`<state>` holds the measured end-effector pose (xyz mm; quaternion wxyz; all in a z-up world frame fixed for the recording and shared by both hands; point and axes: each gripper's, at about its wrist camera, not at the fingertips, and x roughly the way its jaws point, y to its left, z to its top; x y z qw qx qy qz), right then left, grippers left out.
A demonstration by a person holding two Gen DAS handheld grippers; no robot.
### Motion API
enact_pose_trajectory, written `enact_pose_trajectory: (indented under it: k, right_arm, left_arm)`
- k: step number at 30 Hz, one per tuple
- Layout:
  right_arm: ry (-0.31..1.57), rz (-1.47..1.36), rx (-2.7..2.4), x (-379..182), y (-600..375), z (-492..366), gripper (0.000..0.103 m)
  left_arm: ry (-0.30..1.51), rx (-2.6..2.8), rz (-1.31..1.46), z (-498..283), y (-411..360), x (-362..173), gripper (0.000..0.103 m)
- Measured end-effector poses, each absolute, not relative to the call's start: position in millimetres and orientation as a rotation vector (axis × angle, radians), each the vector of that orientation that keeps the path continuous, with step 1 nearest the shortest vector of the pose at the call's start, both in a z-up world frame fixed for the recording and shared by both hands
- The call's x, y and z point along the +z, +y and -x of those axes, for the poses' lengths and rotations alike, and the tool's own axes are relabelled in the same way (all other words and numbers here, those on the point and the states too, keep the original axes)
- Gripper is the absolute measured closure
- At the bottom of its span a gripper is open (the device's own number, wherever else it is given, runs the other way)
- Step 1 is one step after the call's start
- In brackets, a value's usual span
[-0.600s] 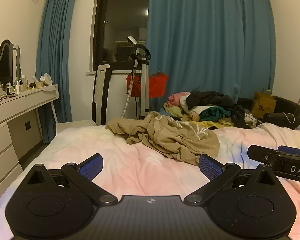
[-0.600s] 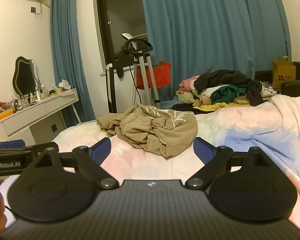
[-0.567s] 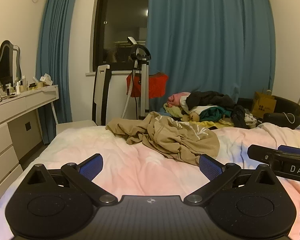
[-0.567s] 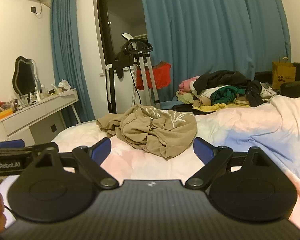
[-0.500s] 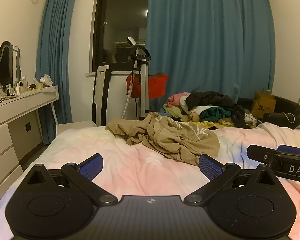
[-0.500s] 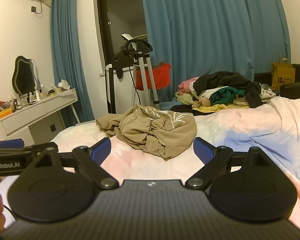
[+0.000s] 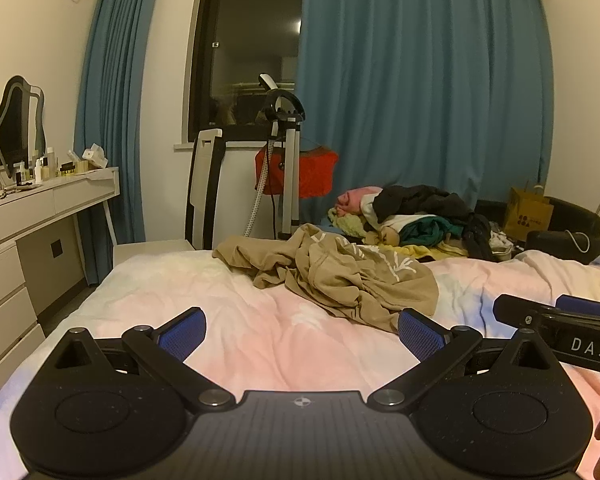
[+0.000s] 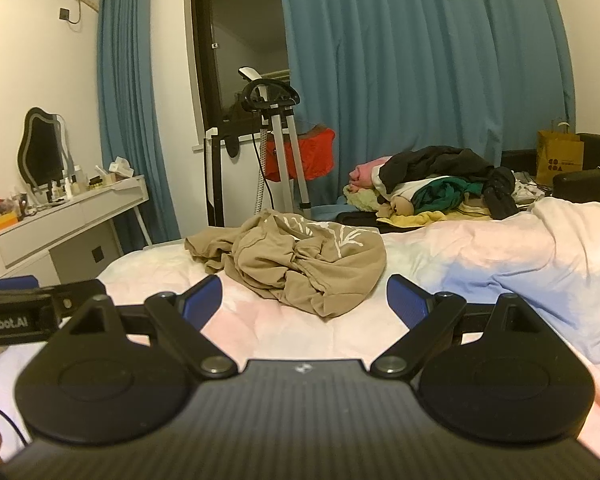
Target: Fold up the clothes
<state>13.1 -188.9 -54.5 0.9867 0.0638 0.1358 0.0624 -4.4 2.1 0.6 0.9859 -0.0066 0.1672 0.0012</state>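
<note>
On the bed [image 7: 260, 332], crumpled tan garment [image 7: 340, 276] lying crosswise, both claws spread, empty.

Quantities: one tan garment [image 7: 340, 276] on one bed [image 7: 260, 332], one clothes pile [image 7: 416, 216], two grippers, one chair [image 7: 204, 184], one mirror [image 7: 18, 128].

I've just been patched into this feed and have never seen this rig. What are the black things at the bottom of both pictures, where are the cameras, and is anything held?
No robot here: a person holds a pair of tongs in each hand, with a fisheye camera on each looking forward along its fingers. One picture is from the left tongs, the other from the right tongs. The black shapes with blue pads are those tongs; each picture also catches the other pair at its edge. Both are open and hold nothing. Ahead, a crumpled tan garment lies on the bed, unfolded. More clothes are piled beyond it.
</note>
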Motion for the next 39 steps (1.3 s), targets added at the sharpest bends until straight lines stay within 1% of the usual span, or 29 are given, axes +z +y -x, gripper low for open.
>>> enact_pose_trajectory:
  k: [13, 19, 24, 30, 33, 36, 39]
  right_arm:
    - [0.254, -0.147, 0.091, -51, -196, -15, 0.012]
    - [0.23, -0.155, 0.071, -41, -200, -11, 0.012]
    - [0.198, -0.128, 0.079, -32, -200, -3, 0.012]
    - [0.155, -0.201, 0.122, -21, -211, 8, 0.012]
    - [0.141, -0.21, 0.098, -18, -218, 12, 0.012]
    - [0.141, -0.205, 0.078, -20, -225, 16, 0.012]
    - [0.143, -0.206, 0.038, -27, -235, 15, 0.012]
  left_arm:
    - [0.375, 0.018, -0.016, -8, -6, -20, 0.0]
    - [0.345, 0.034, 0.042, -4, -2, -18, 0.0]
    - [0.321, 0.041, 0.019, 5, -10, -15, 0.0]
    - [0.296, 0.036, -0.033, 17, -28, -12, 0.0]
    - [0.321, 0.017, -0.037, 14, -39, -10, 0.0]
    - [0.354, 0.023, -0.044, 2, -51, -8, 0.0]
    - [0.381, 0.069, -0.049, -33, -58, -6, 0.0]
